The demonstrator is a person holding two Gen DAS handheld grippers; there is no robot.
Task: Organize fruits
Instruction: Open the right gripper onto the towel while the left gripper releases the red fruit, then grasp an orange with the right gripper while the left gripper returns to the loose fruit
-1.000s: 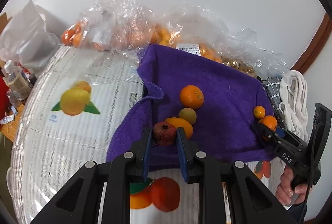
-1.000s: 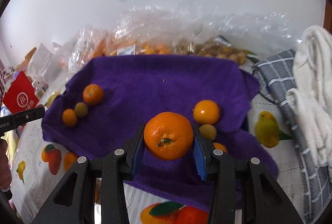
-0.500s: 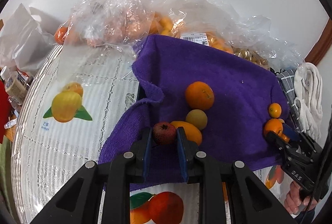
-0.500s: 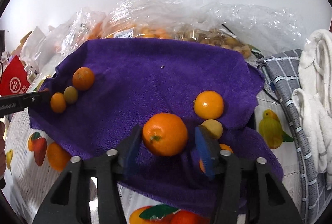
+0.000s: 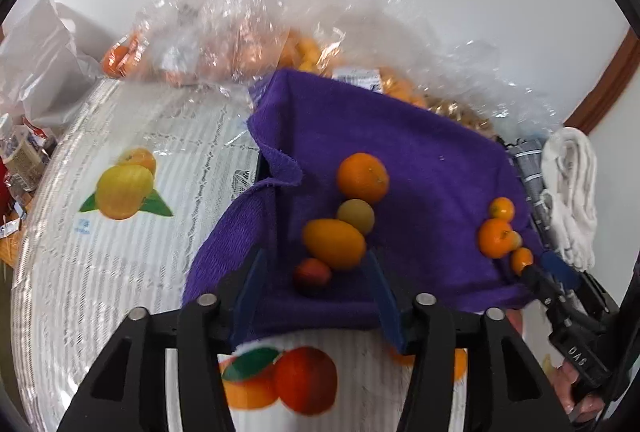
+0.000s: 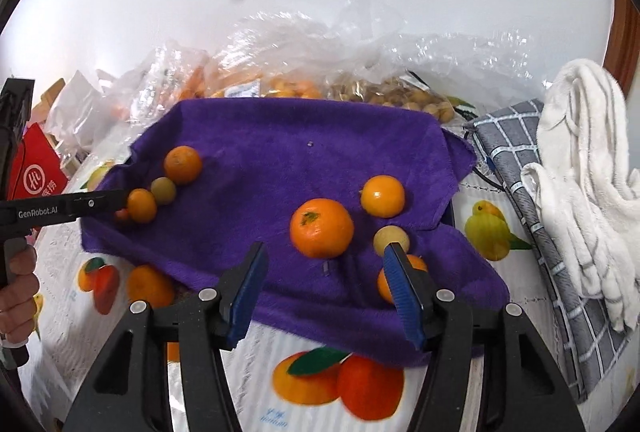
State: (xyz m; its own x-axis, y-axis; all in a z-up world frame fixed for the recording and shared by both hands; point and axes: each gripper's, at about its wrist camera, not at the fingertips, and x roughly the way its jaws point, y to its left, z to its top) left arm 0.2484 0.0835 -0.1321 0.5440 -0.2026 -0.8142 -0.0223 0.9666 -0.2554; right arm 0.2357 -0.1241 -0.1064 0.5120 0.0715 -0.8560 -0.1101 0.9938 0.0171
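Observation:
A purple towel [image 5: 420, 160] [image 6: 280, 160] is spread on the table. In the left wrist view my left gripper [image 5: 314, 260] has its jaws opening. A small red fruit [image 5: 312, 274] lies loose on the towel between them, beside an oval orange fruit [image 5: 334, 244], a yellow-green fruit [image 5: 356, 216] and an orange [image 5: 362, 178]. My right gripper [image 6: 325, 250] stands open just short of a tangerine [image 6: 322, 228] resting on the towel, near a smaller orange [image 6: 382, 196] and a pale yellow fruit [image 6: 390, 238]. Each gripper shows in the other's view: the right gripper [image 5: 542, 266] and the left gripper [image 6: 120, 200].
Clear plastic bags of fruit [image 5: 224, 32] [image 6: 320, 44] line the wall behind the towel. A white towel [image 6: 580, 160] and a grey checked cloth [image 6: 516, 144] lie at the right. A red box [image 6: 38, 168] and a white bag [image 5: 44, 48] stand at the left. The tablecloth [image 5: 120, 252] bears printed fruit.
My left gripper has opened and let go of the small red fruit, which now lies on the towel. My right gripper has opened, released the tangerine and drawn back from it.

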